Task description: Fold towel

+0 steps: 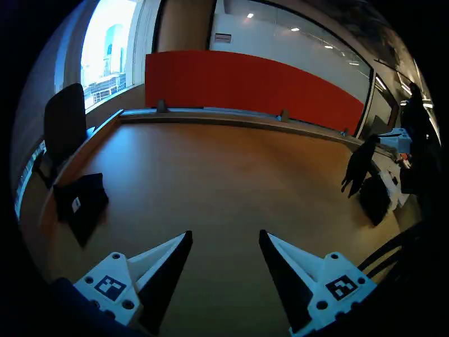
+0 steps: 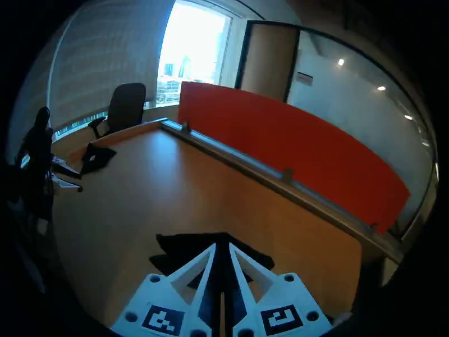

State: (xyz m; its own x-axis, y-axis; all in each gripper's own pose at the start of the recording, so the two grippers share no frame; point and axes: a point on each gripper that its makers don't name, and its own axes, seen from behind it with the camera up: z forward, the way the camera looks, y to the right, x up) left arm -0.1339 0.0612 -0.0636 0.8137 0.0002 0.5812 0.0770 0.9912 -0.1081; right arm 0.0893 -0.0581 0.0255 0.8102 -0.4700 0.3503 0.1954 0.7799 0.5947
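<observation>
1. office surroundings are recorded: a long light-brown wooden desk (image 1: 224,168) is bounded at its far edge by a red upright partition panel (image 1: 252,84), with a frosted glass wall (image 1: 292,45) behind it and a bright window (image 1: 106,62) to one side.
2. a black office chair (image 1: 64,121) is seen at the window end of the desk.
3. the left gripper (image 1: 224,233) is held above bare desk with its white, black-lined fingers (image 1: 163,264) spread wide; nothing is held between them.
4. a dark folded cloth with a white tag (image 1: 84,205) is noted on the desk near the chair, well apart from the left gripper. it is also seen in the right gripper view, far off at the desk's window end.
5. the right gripper (image 2: 223,245) is found with its fingers drawn nearly together, a thin dark slit being left between them.
6. the dark rumpled towel (image 2: 174,247) is located on the desk directly under and around the right gripper's tips, near the desk edge closest to that camera.
7. whether towel fabric is pinched between those tips cannot be told, as the slit is dark against dark cloth.
8. dim shapes at the far right of the left gripper view are too dark to be identified.
</observation>
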